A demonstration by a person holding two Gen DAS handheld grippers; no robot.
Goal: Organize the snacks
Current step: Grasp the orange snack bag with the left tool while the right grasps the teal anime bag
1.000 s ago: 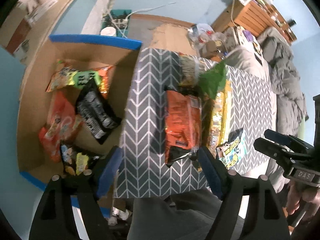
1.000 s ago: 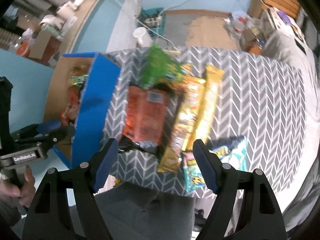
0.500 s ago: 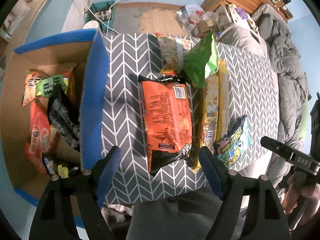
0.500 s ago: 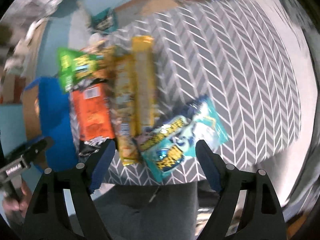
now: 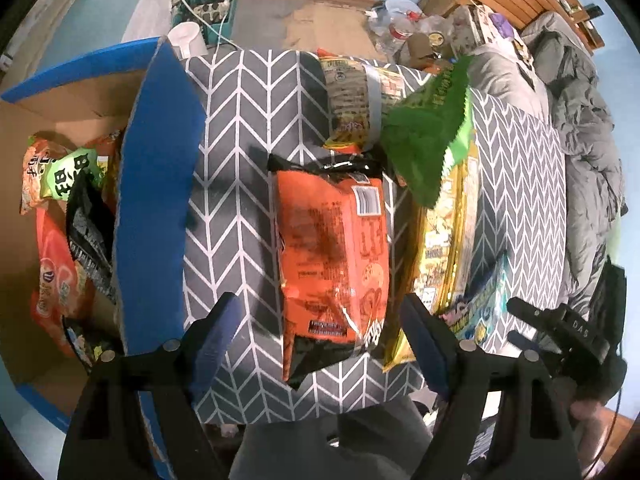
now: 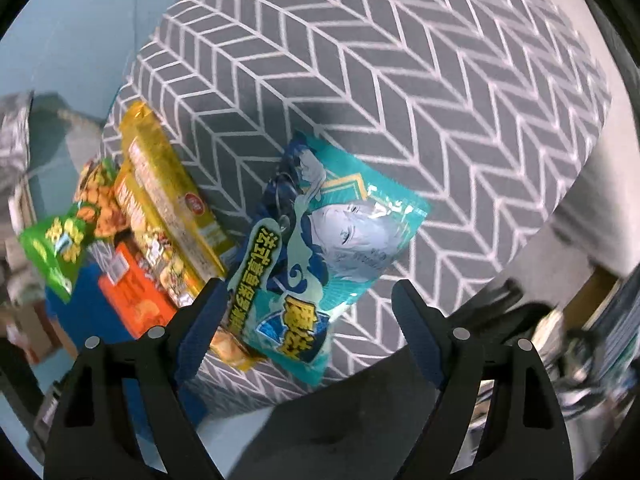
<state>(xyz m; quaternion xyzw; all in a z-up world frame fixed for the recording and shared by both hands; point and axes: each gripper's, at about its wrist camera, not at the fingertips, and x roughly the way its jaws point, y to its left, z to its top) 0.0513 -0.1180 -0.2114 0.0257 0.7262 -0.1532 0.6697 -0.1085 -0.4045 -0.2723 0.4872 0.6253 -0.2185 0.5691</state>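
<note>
Two tools hang over a herringbone-covered tabletop (image 5: 256, 128), each aimed steeply down at its own snack. The left tool (image 5: 320, 332) has its jaws spread and widening, nothing pinched; the orange bag (image 5: 332, 256) lies just ahead of it, its black-edged near end sitting between the fingertips, its long axis running straight away from the tool, so a short drop would straddle the bag across its width. The right tool (image 6: 306, 312) is likewise spread wide and grips nothing; the teal bag (image 6: 324, 248) lies ahead of and between its fingers, slanting away toward the right finger's side, its near corner under the gap. Each hand looks nearest to its own bag, and the right tool shows at the far right in the left wrist view. Beside the teal bag, on the left finger's side, lie two long yellow packs (image 6: 172, 216), with a green bag (image 6: 56, 252) farther off. The cardboard box (image 5: 156, 184), blue-taped along its rim, stands to the left of the left tool, just beside the tabletop's edge; it already holds several packets, among them a black bag (image 5: 90, 240), a red-orange one (image 5: 54, 280) and a pale green one (image 5: 74, 172). Likely destination for the rest: that box.
</note>
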